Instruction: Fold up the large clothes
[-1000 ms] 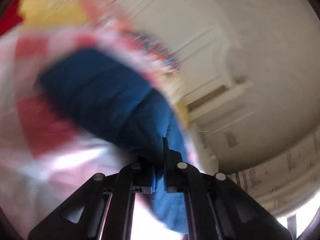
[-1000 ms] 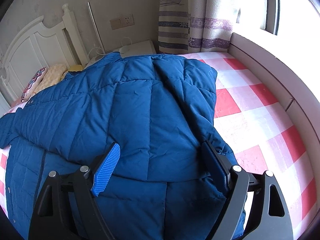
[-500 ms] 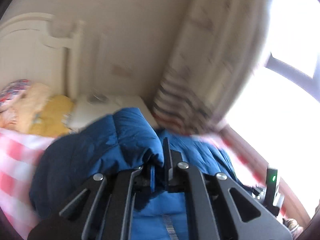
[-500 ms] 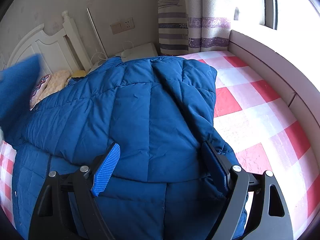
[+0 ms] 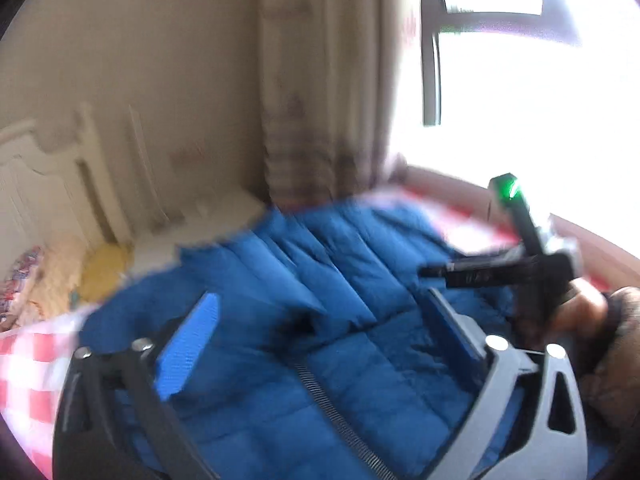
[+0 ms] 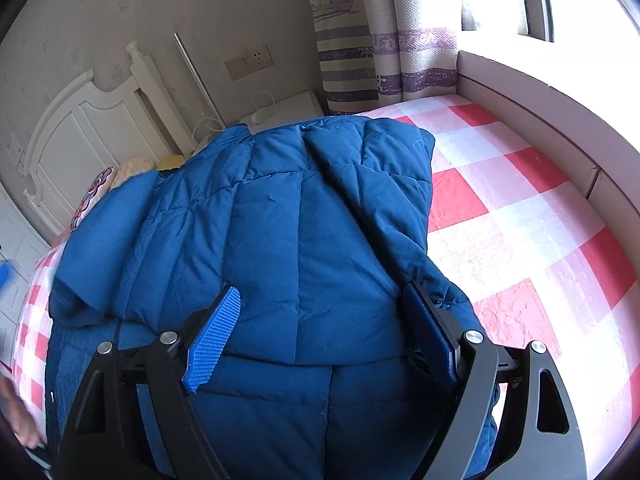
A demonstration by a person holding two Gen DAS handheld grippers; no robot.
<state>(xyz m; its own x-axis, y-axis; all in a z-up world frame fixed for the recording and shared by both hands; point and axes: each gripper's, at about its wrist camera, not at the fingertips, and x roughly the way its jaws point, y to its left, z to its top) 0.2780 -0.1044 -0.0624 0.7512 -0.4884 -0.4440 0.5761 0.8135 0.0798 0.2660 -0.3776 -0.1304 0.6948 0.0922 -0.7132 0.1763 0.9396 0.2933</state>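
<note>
A blue quilted down jacket point(image 6: 320, 220) lies on the red-and-white checked bed point(image 6: 520, 220), folded over itself, with a sleeve point(image 6: 104, 240) laid across its left side. It also shows in the blurred left wrist view point(image 5: 340, 300), zipper point(image 5: 340, 420) showing. My left gripper point(image 5: 320, 320) is open and empty just above the jacket. My right gripper point(image 6: 324, 312) is open and empty, hovering over the jacket's near part. The right gripper's body point(image 5: 520, 264) and the hand holding it appear at the right of the left wrist view.
A white headboard point(image 6: 80, 132) and pillows point(image 6: 120, 176) stand at the far left. A white nightstand point(image 6: 288, 112) and striped curtain point(image 6: 360, 40) are behind the jacket. A padded window ledge point(image 6: 540, 112) runs along the bed's right side.
My left gripper swung the held sleeve over onto the jacket and opened, letting it go. The right gripper stayed open and nearly still.
</note>
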